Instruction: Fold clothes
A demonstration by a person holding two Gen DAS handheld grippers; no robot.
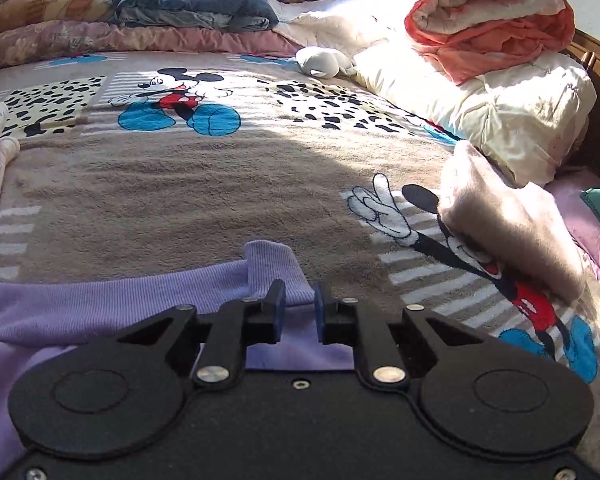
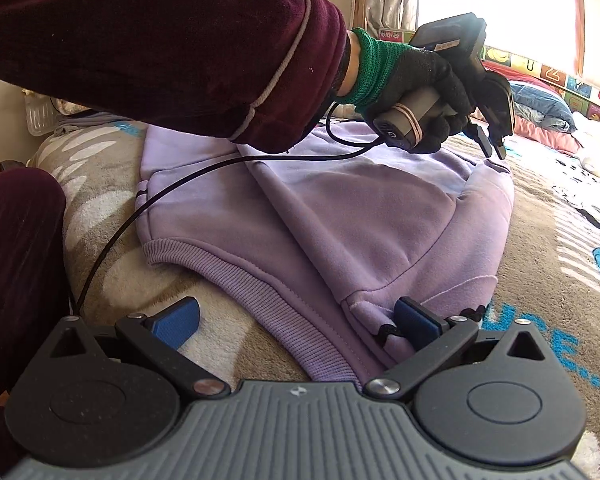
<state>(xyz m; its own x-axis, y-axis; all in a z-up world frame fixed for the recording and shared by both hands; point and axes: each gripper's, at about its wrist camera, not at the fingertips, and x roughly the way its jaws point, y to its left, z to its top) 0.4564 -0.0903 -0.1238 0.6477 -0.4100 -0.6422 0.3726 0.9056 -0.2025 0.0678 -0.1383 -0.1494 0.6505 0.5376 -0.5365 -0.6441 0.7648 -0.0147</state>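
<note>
Evidently soft and limp, the lilac sweatshirt point(image 2: 332, 216) near the bed's point(image 1: 204, 184) edge grips best by its ribbed hem point(image 2: 268, 300); left hand-held gripper point(image 1: 299, 312) seemingly pinches a cuff, right hand-held gripper point(image 2: 296, 320) spread.

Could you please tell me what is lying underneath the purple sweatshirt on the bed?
The purple sweatshirt lies on a brown cartoon-print blanket, which shows all around it. Whatever lies directly beneath the garment's middle is covered and cannot be seen.
</note>
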